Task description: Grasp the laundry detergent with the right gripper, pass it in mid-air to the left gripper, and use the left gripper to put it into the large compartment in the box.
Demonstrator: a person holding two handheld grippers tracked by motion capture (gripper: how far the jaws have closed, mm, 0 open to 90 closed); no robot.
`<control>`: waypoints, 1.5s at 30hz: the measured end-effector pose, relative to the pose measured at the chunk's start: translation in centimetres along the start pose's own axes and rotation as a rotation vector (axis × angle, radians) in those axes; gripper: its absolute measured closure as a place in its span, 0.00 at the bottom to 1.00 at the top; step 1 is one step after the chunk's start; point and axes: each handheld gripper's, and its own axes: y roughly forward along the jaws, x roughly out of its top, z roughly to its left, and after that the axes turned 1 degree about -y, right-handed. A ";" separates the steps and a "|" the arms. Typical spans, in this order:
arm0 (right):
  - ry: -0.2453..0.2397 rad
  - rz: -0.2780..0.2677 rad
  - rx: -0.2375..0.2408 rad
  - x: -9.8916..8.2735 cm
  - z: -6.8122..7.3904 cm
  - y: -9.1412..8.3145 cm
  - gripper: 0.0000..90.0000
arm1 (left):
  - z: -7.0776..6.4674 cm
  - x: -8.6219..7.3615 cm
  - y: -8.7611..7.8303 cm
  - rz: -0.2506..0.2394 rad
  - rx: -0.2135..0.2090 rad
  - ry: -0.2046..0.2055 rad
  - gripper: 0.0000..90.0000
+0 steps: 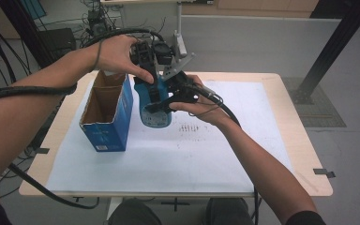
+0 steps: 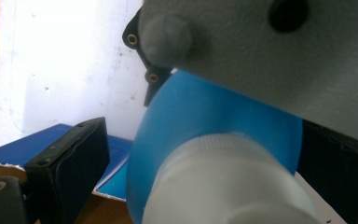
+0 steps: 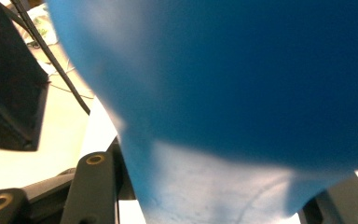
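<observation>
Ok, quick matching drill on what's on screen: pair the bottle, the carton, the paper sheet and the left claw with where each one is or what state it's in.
Things:
1. blue bottle
2. blue carton
3. white paper sheet
4. left claw

States:
a. lies flat over the tabletop
b. up at the bottle's white-capped top
c. held between both claws, beside the carton
d. stands open-topped, cardboard inside showing

Pairs: 1-c, 2-d, 3-a, 4-b
</observation>
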 end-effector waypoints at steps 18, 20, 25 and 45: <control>0.000 0.009 -0.003 0.1 0.1 0.3 0.49 | -0.2 -0.2 -0.1 -0.017 -0.001 0.003 0.05; 0.003 0.006 -0.002 0.2 0.1 0.2 0.49 | -0.2 -0.2 -0.1 -0.013 0.006 0.003 0.05; 0.001 0.004 -0.003 0.2 0.2 0.2 0.49 | -0.2 -0.2 -0.2 -0.019 -0.001 0.007 0.05; 0.003 0.005 -0.004 0.3 0.4 -0.1 0.49 | -0.4 -0.5 -0.1 -0.005 0.004 0.010 0.08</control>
